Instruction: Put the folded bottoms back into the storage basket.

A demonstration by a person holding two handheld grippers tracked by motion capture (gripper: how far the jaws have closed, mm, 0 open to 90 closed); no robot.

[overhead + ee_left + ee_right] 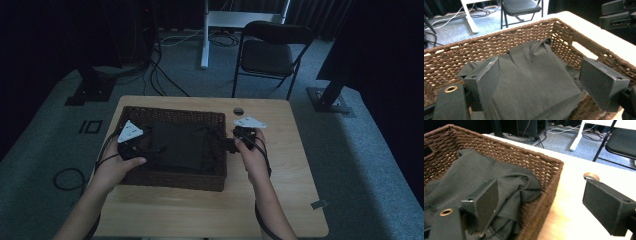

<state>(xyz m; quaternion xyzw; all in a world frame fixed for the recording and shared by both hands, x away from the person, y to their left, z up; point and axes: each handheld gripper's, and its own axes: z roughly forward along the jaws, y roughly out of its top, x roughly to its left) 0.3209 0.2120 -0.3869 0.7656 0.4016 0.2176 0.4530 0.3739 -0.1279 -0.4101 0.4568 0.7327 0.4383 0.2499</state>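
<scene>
Seen from above: dark folded cloth (178,146) lying flat inside a brown wicker basket (172,180) on a pale wooden bench (280,200); cloth at the basket's centre, loose folds bunched toward its 3 o'clock wall. At the basket's 9 o'clock, left gripper (150,150) held in the person's left hand (117,167), white three-cornered plate on top, reaching in over the cloth's edge. At the basket's 3 o'clock rim, right gripper (226,145) in the right hand (252,152), hovering beside the wicker wall. In the left gripper view: jaws spread wide, cloth (534,80) lying between and below them, no pad visibly pressing on it. In the right gripper view: jaws likewise spread, one above the cloth (486,180) inside the basket (549,177), the other out over bare bench (571,202), the rim between them. Beyond the bench at 12 o'clock: black chair (270,52) on grey carpet.
</scene>
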